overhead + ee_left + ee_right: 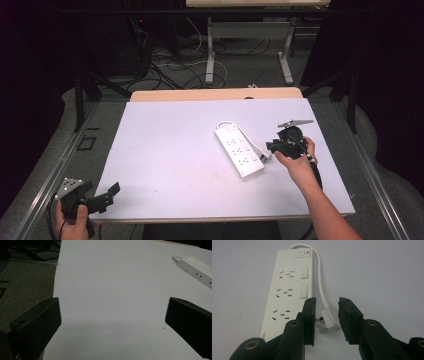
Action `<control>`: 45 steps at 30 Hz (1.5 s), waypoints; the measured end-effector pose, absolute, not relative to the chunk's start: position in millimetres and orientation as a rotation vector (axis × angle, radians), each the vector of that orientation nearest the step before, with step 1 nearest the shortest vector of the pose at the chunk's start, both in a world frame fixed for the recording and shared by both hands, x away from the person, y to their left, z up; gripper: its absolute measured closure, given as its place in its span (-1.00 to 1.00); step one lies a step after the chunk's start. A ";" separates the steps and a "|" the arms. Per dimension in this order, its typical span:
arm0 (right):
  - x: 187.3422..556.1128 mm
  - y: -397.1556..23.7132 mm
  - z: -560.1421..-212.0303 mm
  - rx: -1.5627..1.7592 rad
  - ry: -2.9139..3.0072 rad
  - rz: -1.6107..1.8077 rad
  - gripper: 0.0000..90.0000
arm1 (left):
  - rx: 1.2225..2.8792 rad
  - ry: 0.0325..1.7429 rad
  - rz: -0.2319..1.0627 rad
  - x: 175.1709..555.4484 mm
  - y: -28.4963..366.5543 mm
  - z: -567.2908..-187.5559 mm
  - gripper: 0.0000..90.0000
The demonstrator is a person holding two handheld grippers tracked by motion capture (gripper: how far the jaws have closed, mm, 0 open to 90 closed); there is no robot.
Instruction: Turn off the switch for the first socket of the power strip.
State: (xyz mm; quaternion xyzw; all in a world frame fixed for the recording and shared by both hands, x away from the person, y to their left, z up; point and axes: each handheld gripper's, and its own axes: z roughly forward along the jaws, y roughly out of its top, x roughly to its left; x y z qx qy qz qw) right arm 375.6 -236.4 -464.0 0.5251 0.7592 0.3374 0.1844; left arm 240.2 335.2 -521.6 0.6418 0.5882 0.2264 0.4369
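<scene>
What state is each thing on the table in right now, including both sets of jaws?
Power strip: lying flat on the table, sockets empty.
Plug: unplugged, between the right jaws, one side against a jaw, grip uncertain.
Cord: attached, looped beside the strip.
Left gripper: jaws wide open, empty.
Right gripper: partly closed around the plug.

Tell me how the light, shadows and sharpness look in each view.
High view: table lit bright, surroundings nearly black. Left gripper view: dim, with a soft shadow on the sheet near the left gripper. Right gripper view: power strip and plug fairly sharp, right gripper dark and close.
</scene>
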 end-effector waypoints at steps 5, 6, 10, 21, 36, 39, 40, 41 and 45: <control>385.1 -232.5 -463.0 1.512 2.156 0.937 0.57 | 1.598 1.463 0.563 240.2 335.3 -521.8 -1.00; 387.1 -232.2 -462.9 1.501 2.161 0.936 0.59 | 1.597 1.464 0.563 240.3 335.4 -521.8 -1.00; 393.8 -228.5 -461.9 1.509 2.171 0.930 0.63 | 1.600 1.463 0.565 240.4 335.2 -521.9 -1.00; 412.4 -223.6 -465.0 1.512 2.209 0.945 0.72 | 1.606 1.460 0.566 240.9 335.5 -522.3 -1.00; 431.9 -205.7 -473.5 1.503 2.237 0.912 0.93 | 1.608 1.463 0.554 241.3 334.0 -522.8 -1.00; 434.1 -202.4 -474.6 1.499 2.244 0.912 0.97 | 1.610 1.461 0.558 241.4 334.5 -522.9 -1.00; 436.1 -198.2 -475.9 1.493 2.256 0.913 0.99 | 1.609 1.461 0.554 241.4 334.8 -522.9 -1.00; 436.8 -196.9 -476.4 1.488 2.259 0.907 1.00 | 1.610 1.459 0.559 241.5 335.3 -523.0 -1.00; 439.5 -190.7 -477.5 1.491 2.271 0.906 1.00 | 1.608 1.459 0.557 241.3 335.6 -522.9 -1.00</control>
